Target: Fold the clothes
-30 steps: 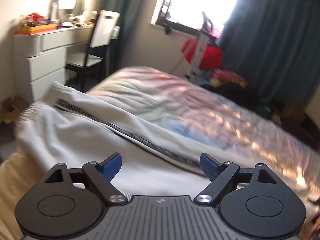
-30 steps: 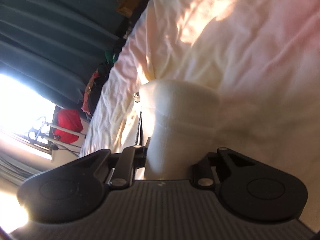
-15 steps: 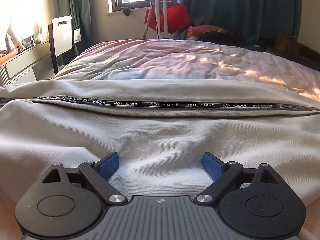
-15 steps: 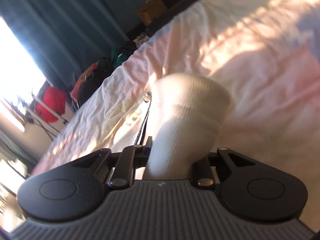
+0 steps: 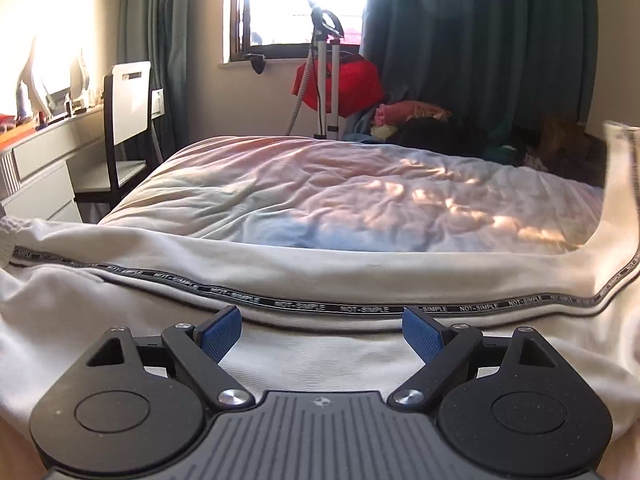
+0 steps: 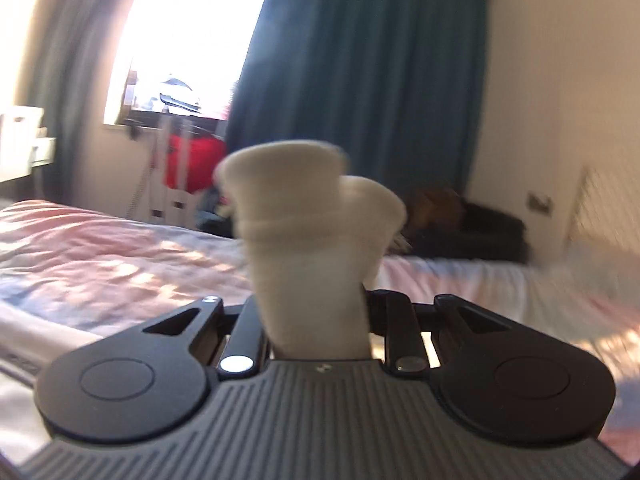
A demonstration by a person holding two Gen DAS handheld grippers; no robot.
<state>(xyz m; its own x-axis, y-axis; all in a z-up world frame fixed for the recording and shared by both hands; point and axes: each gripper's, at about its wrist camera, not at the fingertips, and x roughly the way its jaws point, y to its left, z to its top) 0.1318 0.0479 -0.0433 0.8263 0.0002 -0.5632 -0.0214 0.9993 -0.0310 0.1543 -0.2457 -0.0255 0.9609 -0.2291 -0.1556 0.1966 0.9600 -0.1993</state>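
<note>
A cream-white garment with a black "NOT-SIMPLE" printed band lies across the near edge of the bed. Its right end is lifted up at the frame's right edge. My left gripper is open, its blue pads low over the fabric just short of the band. In the right wrist view my right gripper is shut on a bunched, ribbed end of the same cream garment, held up above the bed.
The bed has a rumpled pink-white duvet. A chair and a white dresser stand to the left. A red bag on a stand, a clothes pile and dark curtains are by the window.
My right gripper has swung from looking down at the bed to level, lifting the garment's right end. The left gripper stays open over the fabric, its view now slightly higher.
</note>
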